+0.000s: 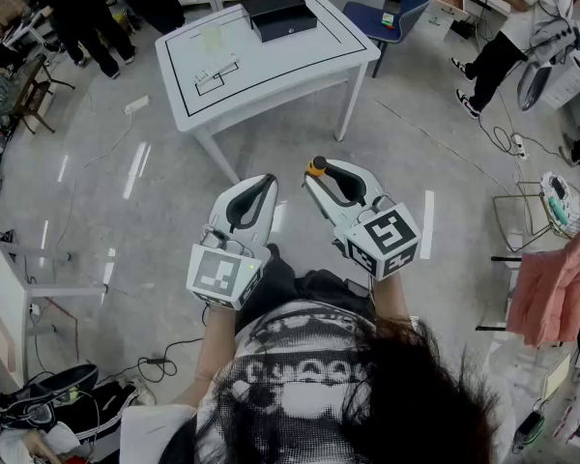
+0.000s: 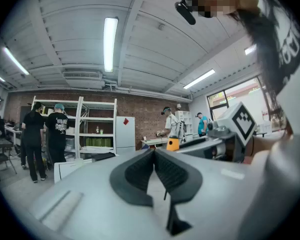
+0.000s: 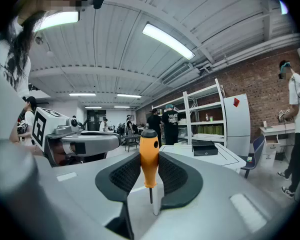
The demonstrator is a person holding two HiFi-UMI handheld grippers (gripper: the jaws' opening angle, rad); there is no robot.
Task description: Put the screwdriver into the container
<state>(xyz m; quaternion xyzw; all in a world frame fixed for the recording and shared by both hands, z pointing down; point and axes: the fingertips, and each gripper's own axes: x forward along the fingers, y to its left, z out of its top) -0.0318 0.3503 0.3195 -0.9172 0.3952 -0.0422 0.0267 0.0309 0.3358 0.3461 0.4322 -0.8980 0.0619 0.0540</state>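
Note:
My right gripper (image 1: 316, 174) is shut on an orange-handled screwdriver (image 1: 317, 167), whose black-capped handle sticks out beyond the jaw tips. In the right gripper view the screwdriver (image 3: 149, 156) stands upright between the black pads of the right gripper (image 3: 149, 170), its thin shaft pointing back toward the camera. My left gripper (image 1: 268, 182) is level beside it with its jaws together and nothing in them; its pads (image 2: 140, 171) meet at the tip. The container, a black box (image 1: 280, 13), sits on the white table (image 1: 271, 66) well ahead of both grippers, and shows as the black box (image 3: 205, 147).
The white table carries black outline markings and a small white item (image 1: 216, 73). A blue chair (image 1: 398, 13) stands behind its right corner. People stand at the back left and back right. A drying rack with pink cloth (image 1: 551, 283) is at the right; cables lie on the floor.

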